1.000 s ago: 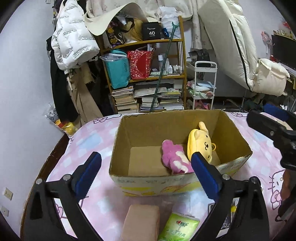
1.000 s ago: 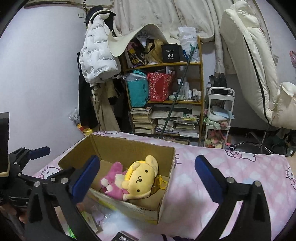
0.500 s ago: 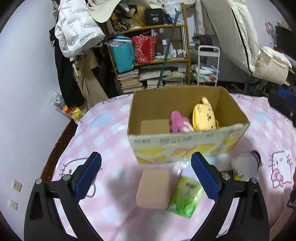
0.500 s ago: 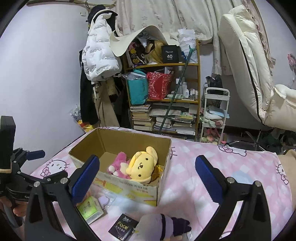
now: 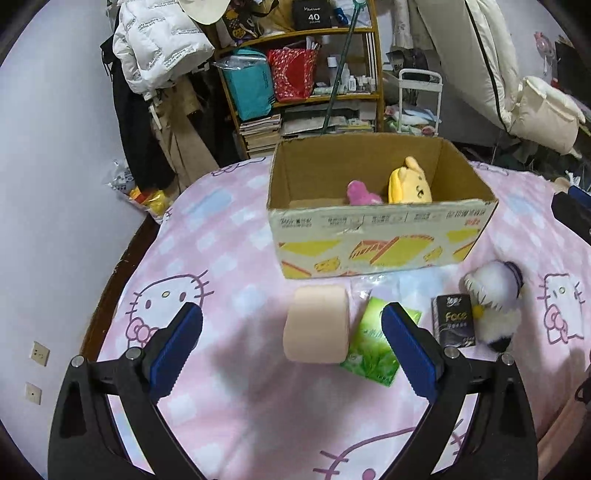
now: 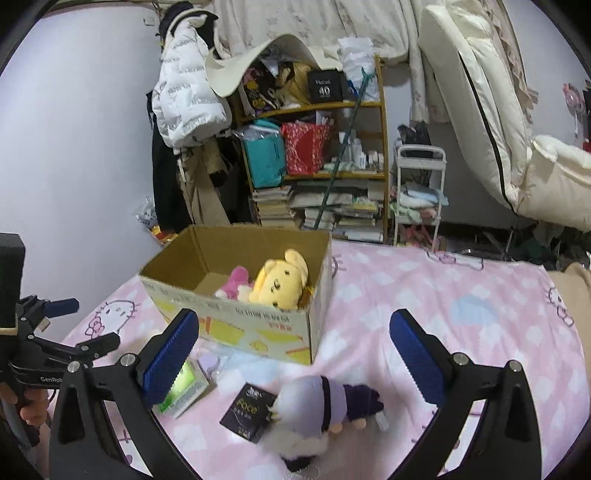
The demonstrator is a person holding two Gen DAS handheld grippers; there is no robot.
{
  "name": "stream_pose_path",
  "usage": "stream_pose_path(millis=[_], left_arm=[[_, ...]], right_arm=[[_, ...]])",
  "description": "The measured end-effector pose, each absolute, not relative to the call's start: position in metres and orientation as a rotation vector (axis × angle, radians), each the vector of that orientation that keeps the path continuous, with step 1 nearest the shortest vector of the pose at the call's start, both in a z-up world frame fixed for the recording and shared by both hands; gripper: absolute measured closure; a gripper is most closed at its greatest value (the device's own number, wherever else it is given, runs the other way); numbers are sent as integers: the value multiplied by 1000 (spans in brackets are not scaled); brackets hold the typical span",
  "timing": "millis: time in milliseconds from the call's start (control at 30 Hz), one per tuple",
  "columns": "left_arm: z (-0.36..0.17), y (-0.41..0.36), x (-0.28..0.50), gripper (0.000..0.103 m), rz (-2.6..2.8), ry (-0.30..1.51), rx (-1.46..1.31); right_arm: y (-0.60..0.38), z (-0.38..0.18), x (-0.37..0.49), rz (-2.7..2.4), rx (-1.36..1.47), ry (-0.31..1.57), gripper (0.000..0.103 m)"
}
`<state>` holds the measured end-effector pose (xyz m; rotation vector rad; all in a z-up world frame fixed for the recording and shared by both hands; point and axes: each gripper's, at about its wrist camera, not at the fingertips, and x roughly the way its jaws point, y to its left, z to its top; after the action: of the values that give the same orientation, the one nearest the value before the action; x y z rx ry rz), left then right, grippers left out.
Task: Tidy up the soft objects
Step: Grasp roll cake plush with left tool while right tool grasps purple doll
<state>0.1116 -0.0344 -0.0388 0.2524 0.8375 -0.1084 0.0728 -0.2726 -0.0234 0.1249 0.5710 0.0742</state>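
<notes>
Two plush toys (image 5: 389, 188) inside cardboard box (image 5: 380, 236).

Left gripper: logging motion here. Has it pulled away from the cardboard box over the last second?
Yes. The left gripper backed away: the cardboard box now sits farther ahead, uncovering bedsheet in front.

Pale lilac wall (image 6: 74, 147) ahead and left of the hand-held gripper. Against it, a wooden shelf unit (image 6: 317, 158) crammed with bags, bottles and stacked books; white puffer jacket (image 6: 184, 96) and dark coats hanging beside it. White wire cart (image 6: 419, 195) right of the shelves. Cream padded chair (image 6: 491, 122) tilted at far right. Curtains (image 6: 314, 22) above. Two wall sockets (image 5: 38, 353) low left. Dim, even indoor light.
</notes>
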Motion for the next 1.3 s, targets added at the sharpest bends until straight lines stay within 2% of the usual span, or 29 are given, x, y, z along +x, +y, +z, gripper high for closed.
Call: stream_pose_path(millis=[567, 767, 1300], left_arm=[[-76, -39, 145, 7, -104, 921, 227], [-93, -39, 157, 7, -93, 985, 228], [-123, -36, 178, 7, -95, 1092, 210]], right_arm=[[-276, -82, 115, 29, 140, 800, 0], [-272, -91, 125, 29, 111, 828, 0], [-291, -143, 146, -29, 235, 1059, 0]])
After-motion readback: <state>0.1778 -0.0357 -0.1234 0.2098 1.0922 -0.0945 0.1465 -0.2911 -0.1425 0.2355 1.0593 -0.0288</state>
